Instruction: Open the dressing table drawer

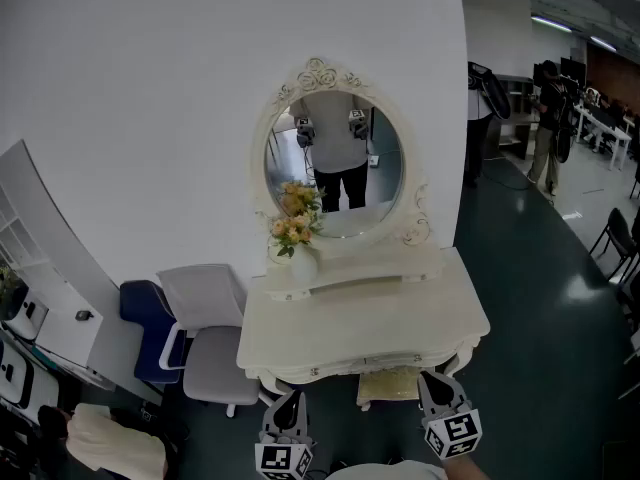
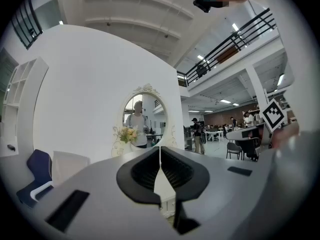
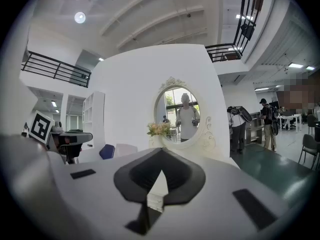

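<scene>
A cream dressing table point(image 1: 300, 338) with an oval mirror point(image 1: 335, 168) stands against the white wall. Its drawer front point(image 1: 392, 360) runs along the near edge and looks closed. A white vase of yellow flowers point(image 1: 296, 233) sits at the table's back left. My left gripper point(image 1: 289, 396) and right gripper point(image 1: 432, 376) hang just in front of the table's near edge, clear of it. Both are shut with nothing between the jaws. In the left gripper view the gripper point(image 2: 160, 149) points at the mirror point(image 2: 144, 119). In the right gripper view the gripper point(image 3: 161, 151) does the same.
A padded stool point(image 1: 388, 386) is tucked under the table. A grey chair point(image 1: 215, 358) and a blue chair point(image 1: 150, 328) stand to the left, beside white shelving point(image 1: 40, 268). People point(image 1: 548, 128) stand on the dark floor at the far right.
</scene>
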{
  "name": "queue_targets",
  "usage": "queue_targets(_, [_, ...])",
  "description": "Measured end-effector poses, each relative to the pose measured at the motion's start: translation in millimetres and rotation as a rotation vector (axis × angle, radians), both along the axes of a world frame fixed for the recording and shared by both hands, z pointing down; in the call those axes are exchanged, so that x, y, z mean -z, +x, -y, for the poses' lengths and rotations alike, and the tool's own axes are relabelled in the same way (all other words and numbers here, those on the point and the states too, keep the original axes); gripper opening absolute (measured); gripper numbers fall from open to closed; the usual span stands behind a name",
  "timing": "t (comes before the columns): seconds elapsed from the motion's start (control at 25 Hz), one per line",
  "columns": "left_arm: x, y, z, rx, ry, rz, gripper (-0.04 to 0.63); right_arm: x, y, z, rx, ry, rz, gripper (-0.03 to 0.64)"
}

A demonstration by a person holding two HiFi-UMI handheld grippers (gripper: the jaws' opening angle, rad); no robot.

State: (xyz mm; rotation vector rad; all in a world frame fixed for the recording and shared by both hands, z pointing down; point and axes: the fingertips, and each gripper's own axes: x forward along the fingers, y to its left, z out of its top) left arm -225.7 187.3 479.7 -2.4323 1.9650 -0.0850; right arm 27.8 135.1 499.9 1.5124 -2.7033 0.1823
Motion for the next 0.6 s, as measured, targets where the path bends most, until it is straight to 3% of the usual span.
queue_targets(0.6, [-3.7, -1.7, 10.9, 0.002, -0.002, -0.002, 0.025, -6.8, -1.1, 11.9, -0.013, -0.008, 0.000, 0.008])
